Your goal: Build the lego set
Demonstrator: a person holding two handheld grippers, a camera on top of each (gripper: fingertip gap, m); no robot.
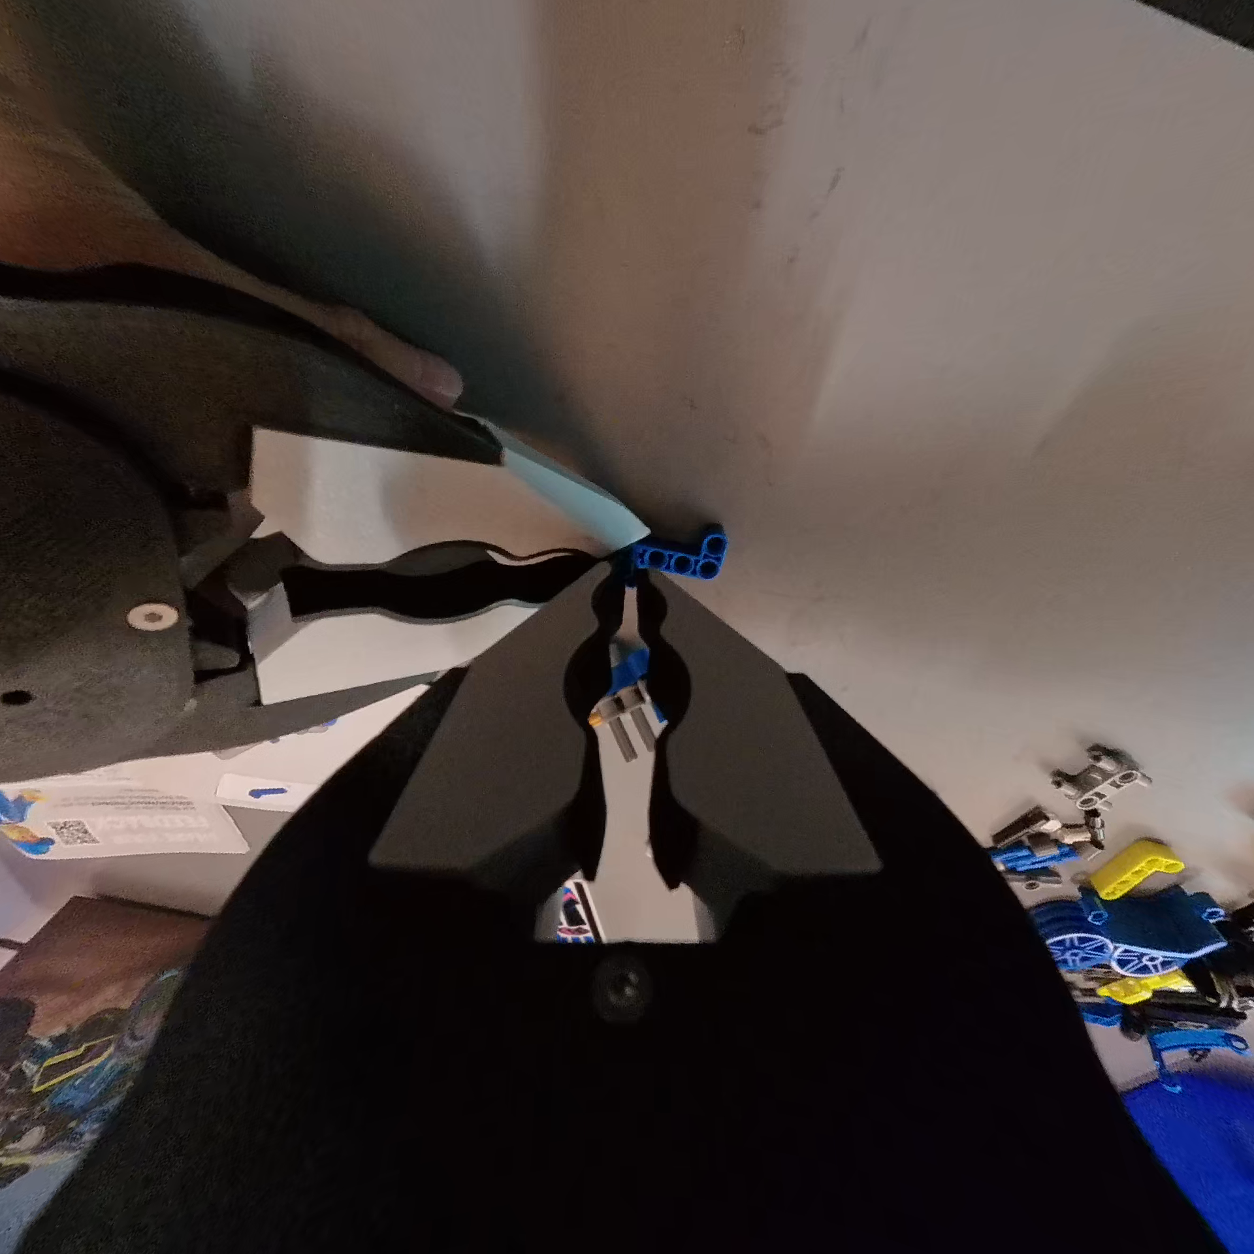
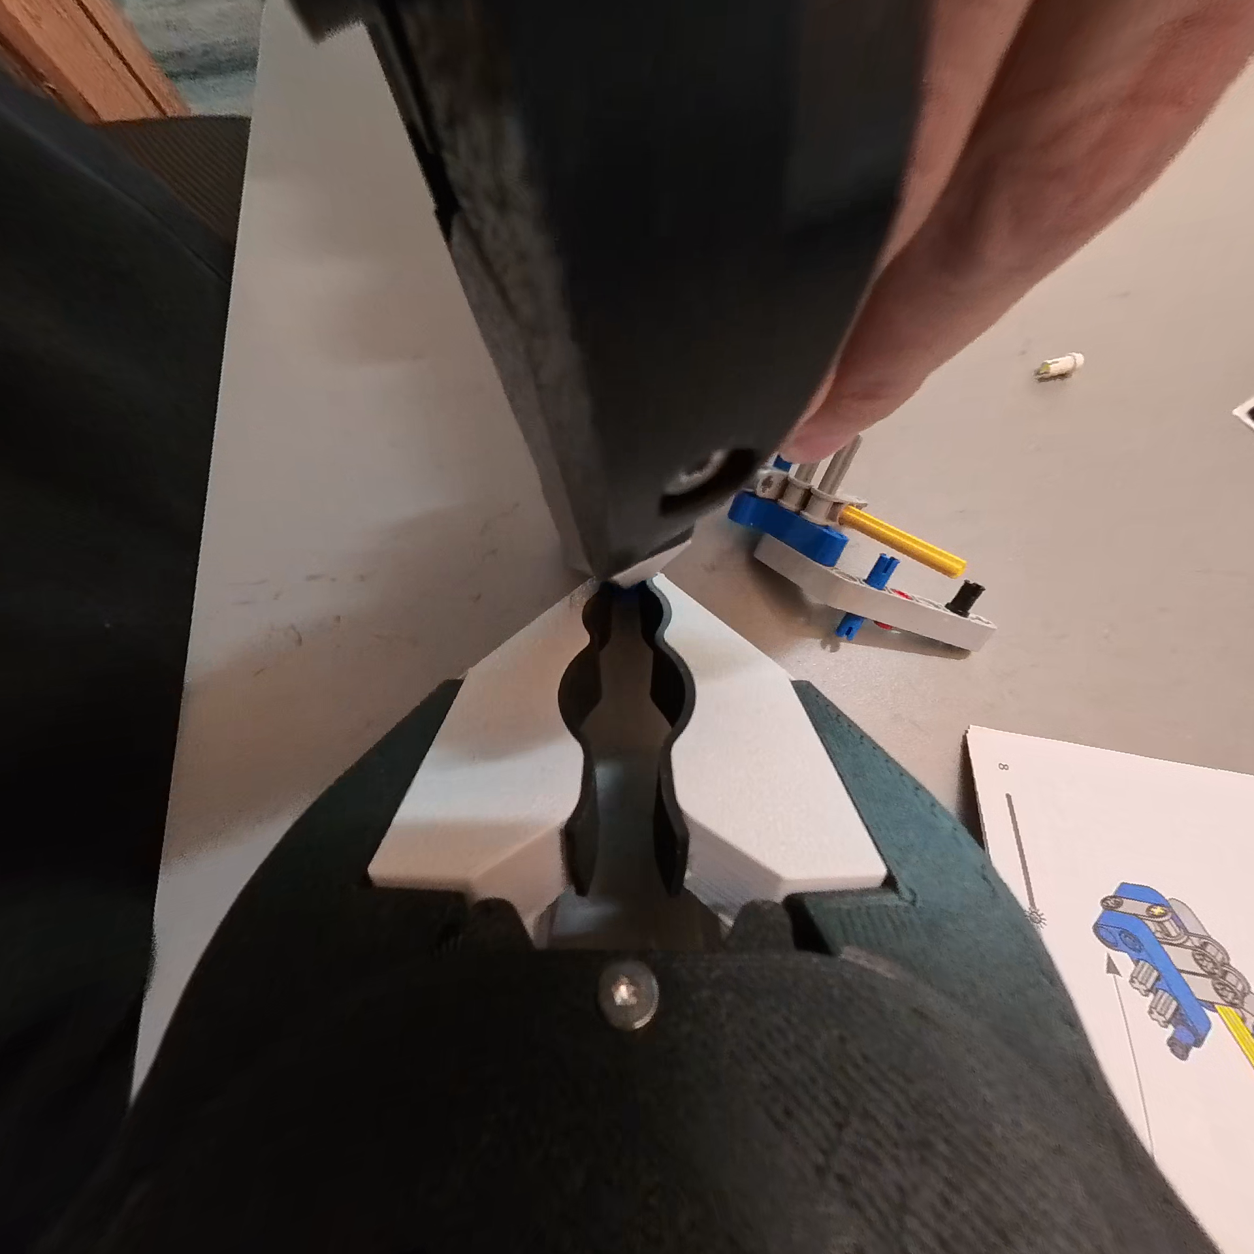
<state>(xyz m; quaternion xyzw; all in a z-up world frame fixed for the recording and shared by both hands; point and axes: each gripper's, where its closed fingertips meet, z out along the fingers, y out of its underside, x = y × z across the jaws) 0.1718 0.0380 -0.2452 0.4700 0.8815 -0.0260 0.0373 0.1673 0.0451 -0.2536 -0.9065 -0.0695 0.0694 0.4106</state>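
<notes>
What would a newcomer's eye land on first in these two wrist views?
First, the small blue L-shaped beam with round holes, pinched at mid-frame where the left gripper and the right gripper meet tip to tip. Next, the grey and blue assembly with a yellow axle lying on the grey table just beyond them, and the heap of blue, yellow and grey parts at the left view's right edge.

Opposed close wrist views share fingertips (image 1: 628, 543)

Bare table (image 1: 950, 339) ahead lies open — loose lego pile (image 1: 1140, 950) crowds the right.
</notes>
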